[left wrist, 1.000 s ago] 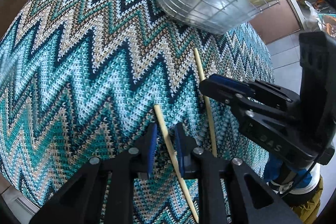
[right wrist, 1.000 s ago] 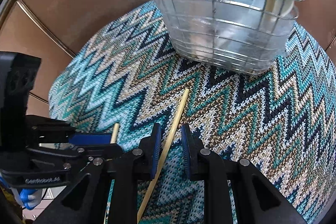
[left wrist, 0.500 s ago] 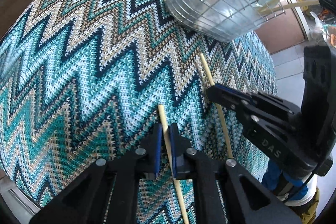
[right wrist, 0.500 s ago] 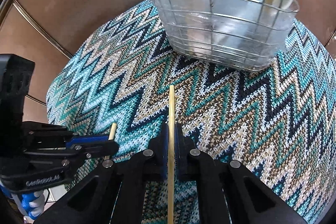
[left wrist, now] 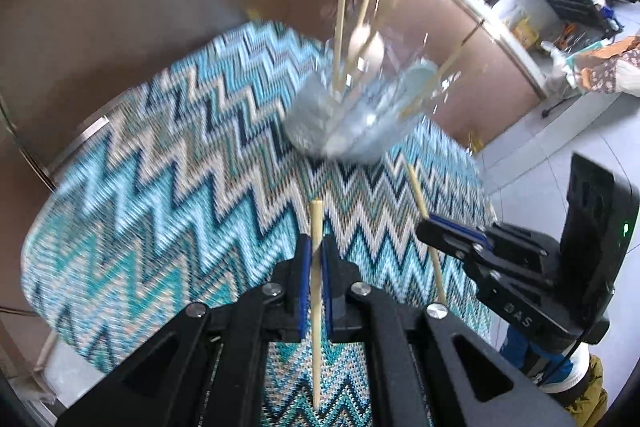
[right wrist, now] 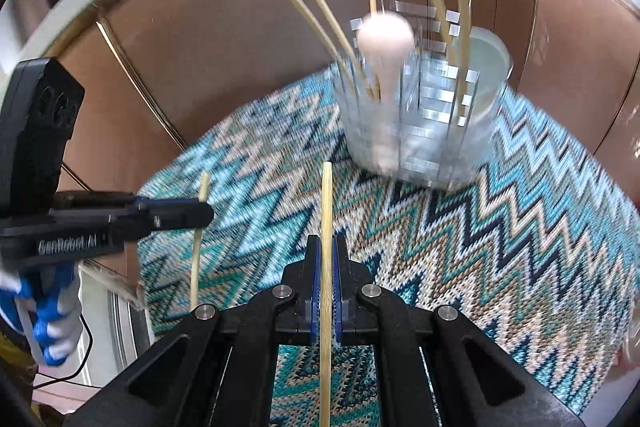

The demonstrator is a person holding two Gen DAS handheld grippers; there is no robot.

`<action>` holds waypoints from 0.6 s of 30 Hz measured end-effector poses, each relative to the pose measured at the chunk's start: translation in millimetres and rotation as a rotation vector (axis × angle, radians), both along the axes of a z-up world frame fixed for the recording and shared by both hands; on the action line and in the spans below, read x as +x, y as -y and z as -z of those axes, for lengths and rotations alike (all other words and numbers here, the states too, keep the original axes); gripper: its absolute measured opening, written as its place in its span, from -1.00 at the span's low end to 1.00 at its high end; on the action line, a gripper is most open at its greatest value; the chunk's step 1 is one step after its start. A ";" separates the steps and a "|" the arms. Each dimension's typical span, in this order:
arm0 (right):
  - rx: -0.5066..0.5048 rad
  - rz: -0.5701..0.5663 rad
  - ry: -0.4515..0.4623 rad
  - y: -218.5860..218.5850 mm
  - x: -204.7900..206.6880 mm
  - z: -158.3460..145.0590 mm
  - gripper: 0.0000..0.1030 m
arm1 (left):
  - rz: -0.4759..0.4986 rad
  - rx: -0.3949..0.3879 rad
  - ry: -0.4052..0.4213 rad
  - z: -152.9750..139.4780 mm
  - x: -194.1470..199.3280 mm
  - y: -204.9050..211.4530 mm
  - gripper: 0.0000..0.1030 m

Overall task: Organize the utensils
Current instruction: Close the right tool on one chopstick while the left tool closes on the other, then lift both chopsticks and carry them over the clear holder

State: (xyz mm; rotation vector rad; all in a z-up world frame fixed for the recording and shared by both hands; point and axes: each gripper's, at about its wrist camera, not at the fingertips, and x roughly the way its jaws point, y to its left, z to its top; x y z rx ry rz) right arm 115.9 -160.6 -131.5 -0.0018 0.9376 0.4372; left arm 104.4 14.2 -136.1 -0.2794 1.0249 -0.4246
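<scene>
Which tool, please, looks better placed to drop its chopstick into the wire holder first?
Probably the right tool: its thin wooden chopstick points almost at the clear wire utensil holder. The left tool also grips one, but the holder sits off to its right.

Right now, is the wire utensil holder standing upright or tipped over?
Upright. The wire utensil holder stands on its base on the zigzag mat, with chopsticks and a pale spoon sticking up out of it.

On the side of the right hand-held gripper [left wrist: 448, 239], seen from the left wrist, the letters "DAS" can be read; the left hand-held gripper [right wrist: 192, 213] carries a blurred "GenRobot.AI" along its body.
</scene>
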 end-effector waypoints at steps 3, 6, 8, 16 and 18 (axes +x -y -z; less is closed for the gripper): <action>0.019 0.000 0.065 1.0 -11.9 -19.2 -0.89 | -0.022 0.000 0.057 -20.0 -7.1 -8.0 -0.91; 0.037 0.005 0.132 3.0 -23.8 -40.0 -0.90 | -0.038 -0.001 0.112 -39.4 -10.4 -9.9 -0.91; 0.047 0.008 0.164 2.8 -28.5 -49.6 -0.89 | -0.043 -0.002 0.144 -48.5 -10.7 -9.8 -0.91; 0.102 0.021 0.297 5.6 -39.3 -88.6 -0.89 | -0.076 -0.018 0.247 -81.4 -9.5 -13.5 -0.91; 0.117 0.026 0.320 6.5 -40.1 -97.3 -0.89 | -0.084 -0.025 0.270 -87.6 -7.3 -12.6 -0.91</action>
